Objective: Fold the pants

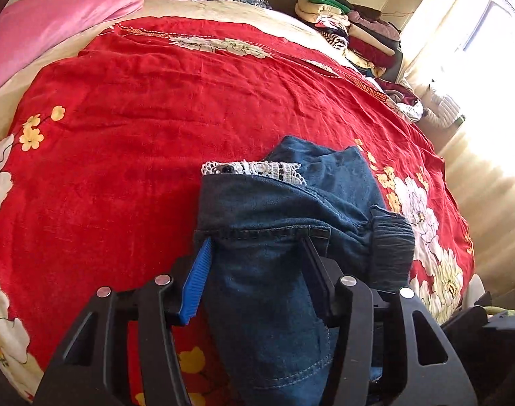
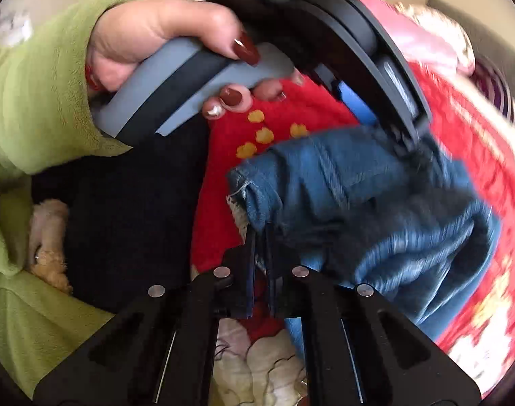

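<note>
Left wrist view shows the pants (image 1: 274, 223) bunched on the red bedspread (image 1: 138, 118), left gripper (image 1: 257, 247) jaws clamping a thick denim fold, right gripper (image 2: 260, 233) jaws clenched on the hem edge; next, lift and spread flat.

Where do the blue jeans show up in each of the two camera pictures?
Left wrist view: the jeans sit at lower centre, bunched between the left gripper's fingers.
Right wrist view: the jeans are right of centre, an edge pinched by the right gripper.
Shared landmark: the red flowered bedspread under them.
</note>
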`<state>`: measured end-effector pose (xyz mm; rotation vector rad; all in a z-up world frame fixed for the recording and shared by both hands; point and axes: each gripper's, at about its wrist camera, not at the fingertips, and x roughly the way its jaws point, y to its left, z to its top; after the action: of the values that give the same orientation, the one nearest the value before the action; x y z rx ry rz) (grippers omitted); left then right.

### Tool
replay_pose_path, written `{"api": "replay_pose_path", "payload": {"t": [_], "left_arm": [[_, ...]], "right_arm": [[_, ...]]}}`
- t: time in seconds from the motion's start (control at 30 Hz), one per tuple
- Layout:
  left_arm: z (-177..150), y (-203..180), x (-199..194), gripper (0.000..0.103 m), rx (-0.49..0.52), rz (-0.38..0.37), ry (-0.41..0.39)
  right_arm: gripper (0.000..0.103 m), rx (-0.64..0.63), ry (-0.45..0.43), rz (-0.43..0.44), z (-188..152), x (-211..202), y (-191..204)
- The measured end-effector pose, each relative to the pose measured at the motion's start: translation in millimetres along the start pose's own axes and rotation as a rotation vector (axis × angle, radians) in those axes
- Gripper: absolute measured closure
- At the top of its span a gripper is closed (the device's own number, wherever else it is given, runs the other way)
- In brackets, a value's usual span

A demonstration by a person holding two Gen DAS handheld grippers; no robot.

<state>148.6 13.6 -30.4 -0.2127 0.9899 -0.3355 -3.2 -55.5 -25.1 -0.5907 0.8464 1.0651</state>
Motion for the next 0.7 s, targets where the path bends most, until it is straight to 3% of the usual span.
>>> {"api": "replay_pose_path", "payload": {"t": [0.1,0.17,0.27,0.43,0.57,0.7], "left_arm": [[0.3,0.3,0.1,0.049,-0.010,-0.003,-0.011],[-0.1,0.6,-4.0,0.044,-0.014,-0.003,-0.022],[-0.8,-1.3,-11.7,0.037,0.002,0.024,-0.040],[-1.9,-4.6,-21.4,0.030,0.011,0.027,-0.070],[-4.9,-9.4,-26.8,0.029,0.028,0.040,-0.085],[-7.8,-11.5,-30.5,0.029,0.035,0.048,-0.091]], "right_arm": [[0.094,0.038,-0.009,0.003,-3.5,2.1,-0.7],[0.081,0.032,-0.018,0.018,0.7,-9.4,2.3],[0.069,0.066,-0.091,0.004,4.9,-42.0,-2.6],[0.056,0.269,-0.234,-0.123,-3.4,-96.4,-41.9],[0.049,0.433,-0.281,-0.203,-23.5,-114.4,-70.8],[0.042,0.594,-0.271,-0.255,-38.9,-110.2,-102.7]]}}
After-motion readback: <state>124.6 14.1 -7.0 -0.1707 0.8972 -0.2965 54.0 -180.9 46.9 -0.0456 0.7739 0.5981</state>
